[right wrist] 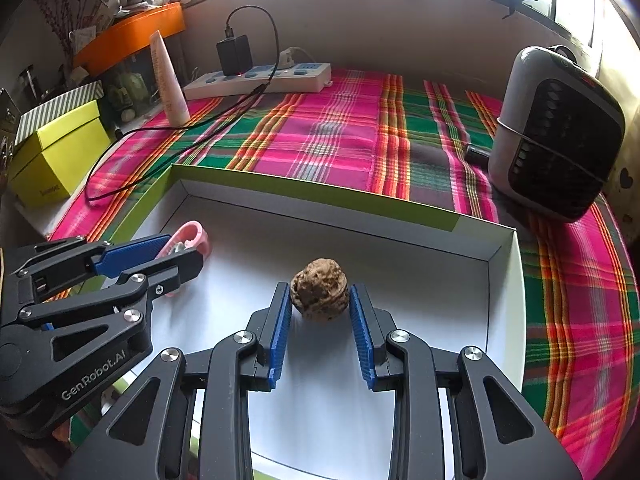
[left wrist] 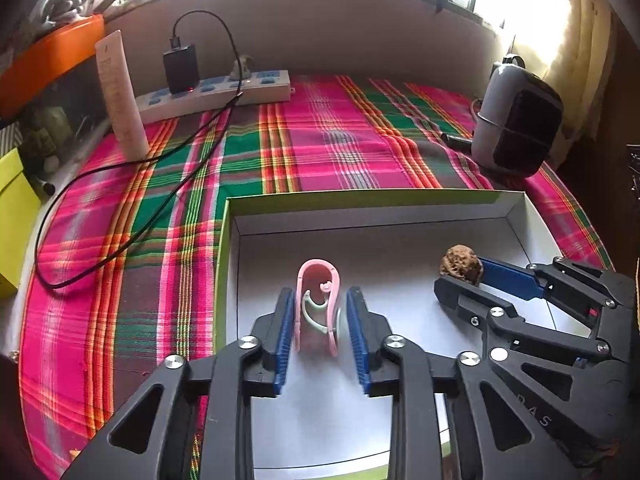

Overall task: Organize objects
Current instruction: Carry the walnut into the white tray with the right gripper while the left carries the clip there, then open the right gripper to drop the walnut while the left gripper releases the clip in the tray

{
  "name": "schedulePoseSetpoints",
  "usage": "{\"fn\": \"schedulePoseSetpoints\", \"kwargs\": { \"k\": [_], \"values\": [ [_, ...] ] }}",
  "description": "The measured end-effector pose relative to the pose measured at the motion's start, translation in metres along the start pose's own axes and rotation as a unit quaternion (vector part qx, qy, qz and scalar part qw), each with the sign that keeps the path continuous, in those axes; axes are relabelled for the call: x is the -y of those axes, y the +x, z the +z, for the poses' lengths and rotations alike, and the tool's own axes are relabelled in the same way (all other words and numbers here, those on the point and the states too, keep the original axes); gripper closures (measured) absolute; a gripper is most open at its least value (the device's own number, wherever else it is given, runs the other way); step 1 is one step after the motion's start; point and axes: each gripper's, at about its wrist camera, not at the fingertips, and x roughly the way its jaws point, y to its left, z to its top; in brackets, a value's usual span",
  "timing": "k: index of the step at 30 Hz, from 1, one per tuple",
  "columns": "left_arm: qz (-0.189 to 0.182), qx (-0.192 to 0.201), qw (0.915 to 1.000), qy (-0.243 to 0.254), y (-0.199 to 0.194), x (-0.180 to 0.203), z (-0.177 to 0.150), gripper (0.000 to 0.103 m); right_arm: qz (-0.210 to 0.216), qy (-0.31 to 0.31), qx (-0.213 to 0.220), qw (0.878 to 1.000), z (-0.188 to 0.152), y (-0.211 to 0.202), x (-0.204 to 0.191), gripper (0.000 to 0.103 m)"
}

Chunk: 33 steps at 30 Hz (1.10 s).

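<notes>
Both grippers are lowered into a shallow white box [left wrist: 516, 216] laid on a plaid cloth [left wrist: 312, 128]. The left gripper [left wrist: 318, 300] is aimed forward over the box floor, its jaws spread slightly wider than a pink clip [left wrist: 318, 304] standing between them; contact with the blue pads [left wrist: 282, 336] cannot be told. The clip is set upright, its long axis vertical and its rounded end topmost. The right gripper [right wrist: 320, 300] is angled in from the right, its jaws parted around a brown walnut [right wrist: 319, 295], with small gaps seen on both sides. The walnut is rested on the box floor, well apart from the clip.
</notes>
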Motion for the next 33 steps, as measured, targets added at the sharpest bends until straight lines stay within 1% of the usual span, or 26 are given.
{"fn": "schedulePoseSetpoints", "kwargs": {
  "k": [1,2,3,4,8,14,20,24,33],
  "values": [
    [-0.001,0.000,1.0000,0.000,0.000,0.000,0.000,0.074,-0.001,0.001,0.001,1.000,0.000,-0.001,0.000,0.072],
    [-0.001,0.000,1.0000,-0.002,-0.001,0.000,0.000,0.074,-0.001,0.001,0.001,1.000,0.000,-0.001,0.000,0.068],
    [0.001,0.000,1.0000,-0.005,-0.001,-0.001,0.000,0.073,-0.001,0.002,0.002,1.000,-0.001,-0.002,0.000,0.061],
    [0.002,0.002,1.0000,-0.005,-0.003,-0.001,0.000,0.072,0.000,0.003,0.003,1.000,-0.001,-0.002,0.001,0.059],
    [0.001,0.004,1.0000,-0.005,-0.007,-0.001,-0.001,0.069,-0.006,0.007,0.005,1.000,-0.002,-0.005,0.000,0.059],
    [-0.005,0.012,0.9999,-0.012,-0.018,-0.002,-0.006,0.067,-0.004,0.012,0.012,1.000,-0.006,-0.013,0.000,0.059],
    [-0.010,0.030,0.9993,-0.018,-0.038,-0.004,-0.012,0.067,-0.001,0.017,0.027,0.999,-0.013,-0.029,-0.002,0.059],
    [-0.005,0.039,0.9989,-0.026,-0.052,-0.009,-0.020,0.066,0.000,0.018,0.038,0.999,-0.019,-0.041,-0.006,0.059],
    [0.000,0.045,0.9980,-0.044,-0.074,-0.014,-0.044,0.065,0.006,0.007,0.053,0.999,-0.040,-0.064,-0.016,0.059]
  ]
}}
